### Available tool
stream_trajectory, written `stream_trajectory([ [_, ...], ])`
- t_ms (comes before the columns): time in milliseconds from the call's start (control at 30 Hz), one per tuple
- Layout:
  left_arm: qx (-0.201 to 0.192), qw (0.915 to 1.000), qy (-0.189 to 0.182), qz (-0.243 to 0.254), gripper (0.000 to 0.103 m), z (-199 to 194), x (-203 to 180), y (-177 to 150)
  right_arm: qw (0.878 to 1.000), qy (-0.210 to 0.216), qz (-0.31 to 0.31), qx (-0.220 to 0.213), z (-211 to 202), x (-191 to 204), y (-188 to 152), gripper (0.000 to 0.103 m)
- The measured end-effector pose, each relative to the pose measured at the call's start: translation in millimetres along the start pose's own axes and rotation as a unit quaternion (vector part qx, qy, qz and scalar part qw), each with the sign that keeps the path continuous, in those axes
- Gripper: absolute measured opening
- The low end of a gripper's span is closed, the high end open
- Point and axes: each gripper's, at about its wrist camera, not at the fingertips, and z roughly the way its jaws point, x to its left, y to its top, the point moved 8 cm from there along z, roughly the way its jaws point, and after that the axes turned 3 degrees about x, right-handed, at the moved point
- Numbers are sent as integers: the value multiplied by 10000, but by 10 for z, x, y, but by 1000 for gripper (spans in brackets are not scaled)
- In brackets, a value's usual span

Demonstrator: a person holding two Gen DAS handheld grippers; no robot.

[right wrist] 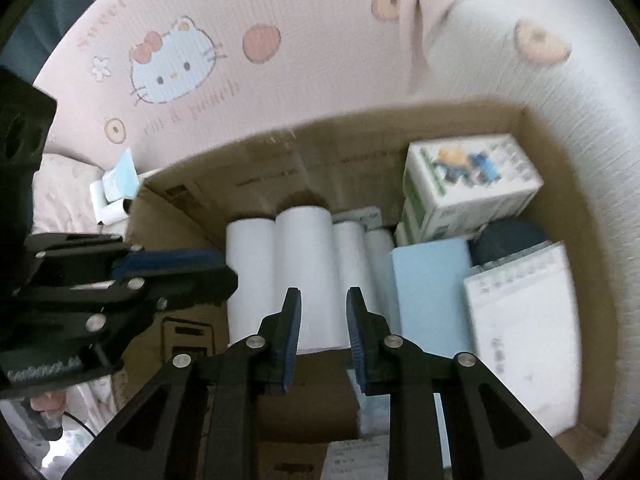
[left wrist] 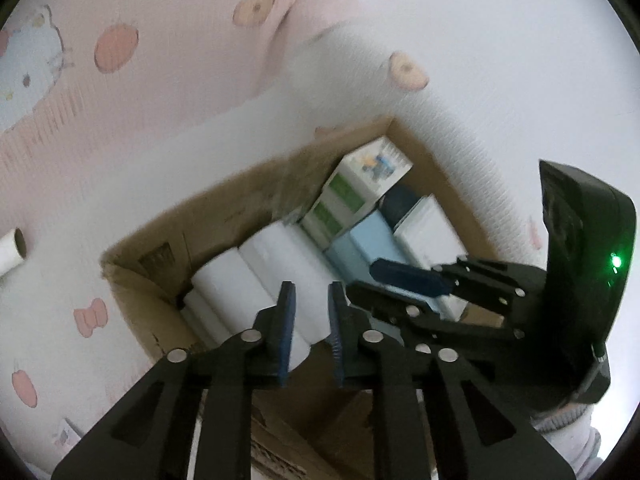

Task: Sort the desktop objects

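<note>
Hovering over the cardboard box (right wrist: 532,128), both grippers empty — right gripper (right wrist: 322,320) nearly shut, left gripper (left wrist: 312,312) slightly apart — white rolls (right wrist: 304,264) lying lengthwise dead ahead below the right

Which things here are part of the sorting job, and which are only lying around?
Part of the job:
- cardboard box
- white paper rolls in the box
- green-and-white carton
- light blue box
- white packet
- dark blue round thing, kind unclear

Lying about:
- roll with a blue packet on it, outside the box
- cardboard tube
- cartoon-cat cloth
</note>
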Motion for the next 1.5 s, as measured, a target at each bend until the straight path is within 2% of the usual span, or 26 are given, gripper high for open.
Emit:
stream_trajectory([
  [33,-103,9999,-21,18,29,-51,-25,2,9999,-87,-60,-74,-79,37,1,20],
  [100,-368,9993,23,53,44,-200,-67,-8,9995,-235,-97,-164,-239,61,-14,20],
  [167,-529,9985,99,89,49,-309,-92,-41,9987,-420,-19,-294,-396,60,-12,20],
  [367,-928,9956,82,-45,59,-691,-111,-238,9959,-683,443,-389,-670,113,-101,20],
  [500,-1098,9935,269,-159,63,-951,-38,-400,9917,-1025,691,-344,-777,198,-224,21],
  [567,-1143,9927,315,-210,64,-1036,-7,-463,9912,-1035,757,-328,-821,266,-280,21],
  [667,-961,9941,422,-258,69,-1101,39,-589,9925,-868,797,-313,-920,372,-372,21],
  [700,-818,9951,511,-201,69,-1091,47,-646,9927,-842,807,-319,-947,405,-393,21],
  [800,-819,9931,835,54,69,-1111,9,-742,9920,-773,898,-437,-1015,497,-449,21],
  [933,-710,9907,1094,393,69,-1148,-79,-889,9937,-801,740,-254,-1008,661,-566,21],
  [1000,-417,9881,1436,351,69,-1150,-46,-1011,9937,-941,588,-184,-1036,748,-613,21],
  [1067,-132,9868,1604,180,69,-1162,7,-1108,9932,-1056,438,-203,-1104,858,-647,21],
  [1167,-16,9927,1209,-44,69,-1297,13,-1213,9926,-1152,282,-244,-1220,1025,-681,21],
  [1267,-74,9914,1305,-72,69,-1481,65,-1256,9933,-1076,258,-344,-1332,1168,-678,22],
  [1367,-227,9885,1491,-87,69,-1666,130,-1264,9937,-999,236,-441,-1417,1276,-679,30],
  [1433,-332,9875,1532,-178,69,-1805,184,-1257,9931,-1074,129,-449,-1463,1348,-699,43],
  [1500,-470,9860,1577,-274,70,-1950,225,-1246,9916,-1197,0,-488,-1494,1401,-705,51],
])
